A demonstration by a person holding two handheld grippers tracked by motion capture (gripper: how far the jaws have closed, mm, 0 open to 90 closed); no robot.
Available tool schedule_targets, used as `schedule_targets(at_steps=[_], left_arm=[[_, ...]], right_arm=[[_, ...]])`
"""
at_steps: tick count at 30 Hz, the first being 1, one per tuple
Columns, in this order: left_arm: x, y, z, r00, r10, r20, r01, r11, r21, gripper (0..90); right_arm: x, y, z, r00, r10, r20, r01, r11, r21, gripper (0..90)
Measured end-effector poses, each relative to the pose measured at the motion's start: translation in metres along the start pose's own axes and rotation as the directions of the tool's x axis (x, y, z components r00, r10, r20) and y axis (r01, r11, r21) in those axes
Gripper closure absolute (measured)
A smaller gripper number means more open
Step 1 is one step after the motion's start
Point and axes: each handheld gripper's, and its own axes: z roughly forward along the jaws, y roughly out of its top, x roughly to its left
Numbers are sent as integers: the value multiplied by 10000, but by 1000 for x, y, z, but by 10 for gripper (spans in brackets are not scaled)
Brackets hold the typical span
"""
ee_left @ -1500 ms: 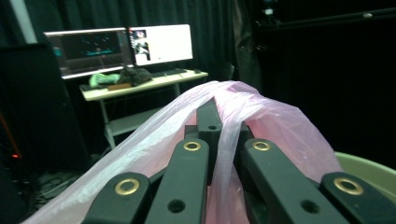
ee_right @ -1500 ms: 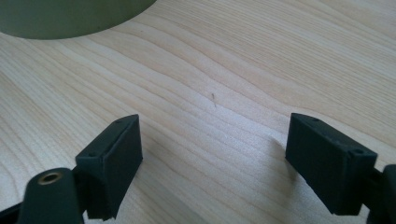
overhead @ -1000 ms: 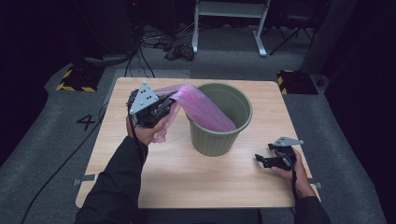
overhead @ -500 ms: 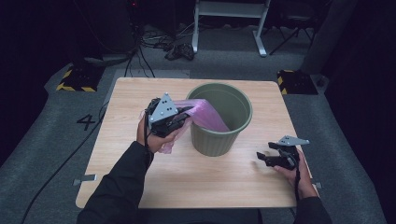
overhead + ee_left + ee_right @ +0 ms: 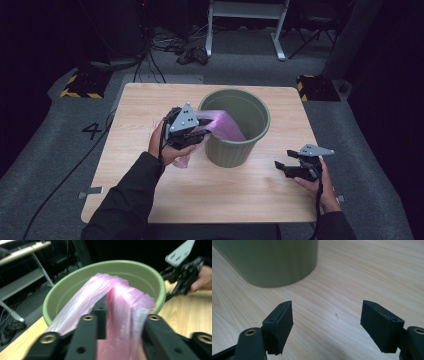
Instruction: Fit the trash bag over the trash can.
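A green bin [image 5: 235, 146] stands in the middle of the wooden table [image 5: 140, 105]. A pink plastic bag [image 5: 223, 125] hangs over its left rim, one end inside and the other trailing down outside by the hand. My left gripper [image 5: 201, 131] is at that rim; its jaws have just been opening. In the left gripper view they stand apart with the bag [image 5: 125, 302] loose between them, in front of the bin [image 5: 75, 282]. My right gripper [image 5: 280, 168] hovers to the right of the bin. Its jaws [image 5: 327, 320] are open over bare wood, with the bin [image 5: 274, 260] ahead.
The table's front right edge is close behind my right hand. On the floor beyond the table are cables [image 5: 192, 52], a white stand [image 5: 245, 15] and yellow-black striped blocks [image 5: 80, 82]. In the left gripper view the right gripper [image 5: 185, 280] shows past the bin.
My left gripper has carried the bag to the right, up to the bin's rim, and more of the bag now lies inside. My right gripper has risen a little off the table.
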Motion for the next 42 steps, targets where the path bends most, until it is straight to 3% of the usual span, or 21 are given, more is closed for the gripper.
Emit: schedule_targets(at_steps=[3, 7, 13, 17, 19, 23, 27, 29, 32, 36, 42], left_arm=[[2, 1, 0, 9992, -353, -180, 353, 9994, -7, 531], [5, -1, -3, 9976, -675, 145, 676, 9977, -94, 363], [7, -4, -11, 9954, -659, 690, 656, 9978, 66, 310], [5, -8, -22, 9979, -625, 141, 628, 9978, -204, 322], [6, -11, -31, 9963, -807, 311, 820, 9957, -420, 306], [3, -17, -39, 9948, -810, 616, 815, 9967, -60, 229], [-2, -25, -40, 9957, -600, 704, 577, 9977, 346, 308], [-1, -30, -42, 9961, -668, 579, 648, 9972, 367, 309], [1, -38, -46, 9928, -1126, 396, 1117, 9934, 251, 302], [3, -50, -53, 9904, -1374, -123, 1375, 9904, 118, 208], [3, -66, -55, 9874, -1567, -216, 1570, 9875, 108, 193]], right_arm=[[3, 8, -11, 9999, -102, -29, 100, 9991, -415, 275], [11, 24, -28, 9993, -331, -179, 310, 9936, -1085, 275], [27, 51, -54, 9947, -961, -374, 870, 9768, -1958, 268], [38, 70, -65, 9882, -1441, -522, 1282, 9638, -2339, 253], [44, 78, -67, 9849, -1663, -482, 1506, 9601, -2358, 250], [54, 90, -67, 9791, -1979, -461, 1815, 9539, -2390, 257], [58, 96, -62, 9764, -2077, -587, 1882, 9526, -2392, 261], [59, 97, -61, 9747, -2150, -606, 1941, 9496, -2461, 266], [61, 98, -61, 9738, -2186, -621, 1975, 9492, -2450, 269], [60, 97, -60, 9730, -2209, -662, 1991, 9495, -2426, 271], [59, 95, -58, 9736, -2171, -705, 1953, 9523, -2344, 274]])
